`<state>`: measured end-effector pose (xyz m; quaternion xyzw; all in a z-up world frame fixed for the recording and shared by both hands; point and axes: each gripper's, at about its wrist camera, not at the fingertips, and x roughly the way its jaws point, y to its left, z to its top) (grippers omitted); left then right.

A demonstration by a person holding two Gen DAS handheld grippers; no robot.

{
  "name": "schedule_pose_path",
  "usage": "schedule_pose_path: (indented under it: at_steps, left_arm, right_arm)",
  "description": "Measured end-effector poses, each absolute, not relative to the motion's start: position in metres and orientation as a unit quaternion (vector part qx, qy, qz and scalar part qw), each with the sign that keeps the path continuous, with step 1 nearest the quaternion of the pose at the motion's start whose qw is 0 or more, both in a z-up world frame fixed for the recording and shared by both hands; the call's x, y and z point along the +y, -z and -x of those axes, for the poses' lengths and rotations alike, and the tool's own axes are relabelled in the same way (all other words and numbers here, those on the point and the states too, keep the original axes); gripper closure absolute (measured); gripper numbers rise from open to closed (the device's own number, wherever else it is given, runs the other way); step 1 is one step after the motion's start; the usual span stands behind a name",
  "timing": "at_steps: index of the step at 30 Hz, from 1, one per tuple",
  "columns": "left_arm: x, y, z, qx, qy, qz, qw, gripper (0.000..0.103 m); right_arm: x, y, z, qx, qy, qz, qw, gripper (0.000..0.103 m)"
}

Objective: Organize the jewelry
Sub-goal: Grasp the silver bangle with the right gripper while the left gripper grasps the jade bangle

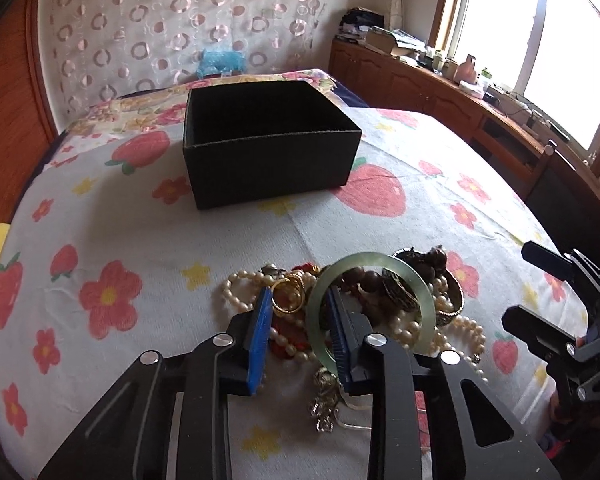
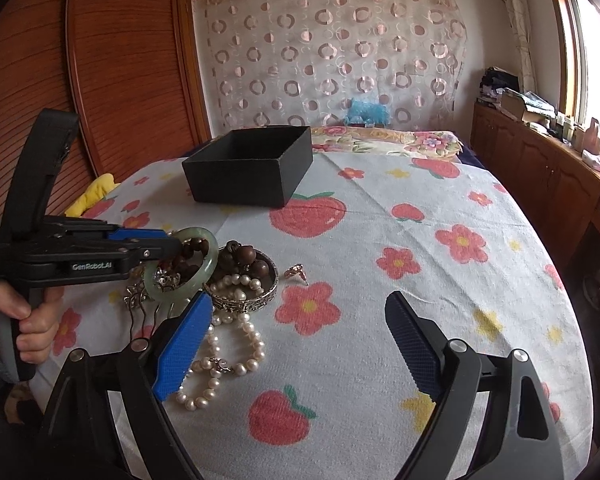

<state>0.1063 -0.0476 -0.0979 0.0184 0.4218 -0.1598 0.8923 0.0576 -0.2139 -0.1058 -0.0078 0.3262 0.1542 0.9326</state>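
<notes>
The left tongs point(image 1: 300, 332) are partly spread, with the right finger threaded through the pale green jade bangle point(image 1: 370, 308), so the bangle hangs hooked on it, tilted up off the jewelry heap point(image 1: 384, 312), likely to carry it to the black box point(image 1: 270, 142), which stands open well beyond the heap on the strawberry-print bed cover point(image 1: 140, 232). The right tongs point(image 2: 300, 344) hang spread wide and hold nothing, nearer than the heap. The right wrist view alone shows the rose-gold earring point(image 2: 296, 273) lying just right of the heap and the pearl strand point(image 2: 220, 360) trailing toward the camera; the left wrist view shows the gold rings point(image 1: 288, 294) between the pads.
</notes>
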Motion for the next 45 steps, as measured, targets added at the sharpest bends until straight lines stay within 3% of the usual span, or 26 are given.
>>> schedule_pose_path:
  at_steps: [1,18,21,35,38,39,45]
  left_arm:
    - [-0.047,0.097,-0.105,0.421,0.161,-0.019,0.893,0.096]
    - [-0.020,0.059,-0.072,0.342,0.129,0.004,0.931,0.096]
    - [-0.014,0.059,-0.068,0.337,0.126,0.013,0.933,0.096]
    - [0.000,0.071,-0.063,0.337,0.120,0.031,0.933,0.096]
    - [0.000,0.072,-0.063,0.337,0.122,0.030,0.933,0.096]
    - [-0.001,0.073,-0.062,0.337,0.122,0.030,0.933,0.096]
    - [-0.001,0.073,-0.062,0.337,0.121,0.030,0.933,0.096]
  right_arm:
    - [-0.213,0.106,-0.058,0.327,-0.155,0.008,0.932,0.013]
    - [-0.179,0.102,-0.086,0.361,-0.215,0.052,0.906,0.014]
    - [-0.171,0.104,-0.098,0.374,-0.229,0.053,0.897,0.021]
    - [-0.155,0.119,-0.133,0.426,-0.267,0.057,0.863,0.028]
    - [-0.155,0.119,-0.135,0.433,-0.276,0.056,0.856,0.036]
    - [-0.154,0.120,-0.135,0.438,-0.283,0.055,0.852,0.043]
    - [-0.152,0.120,-0.132,0.436,-0.289,0.065,0.850,0.043]
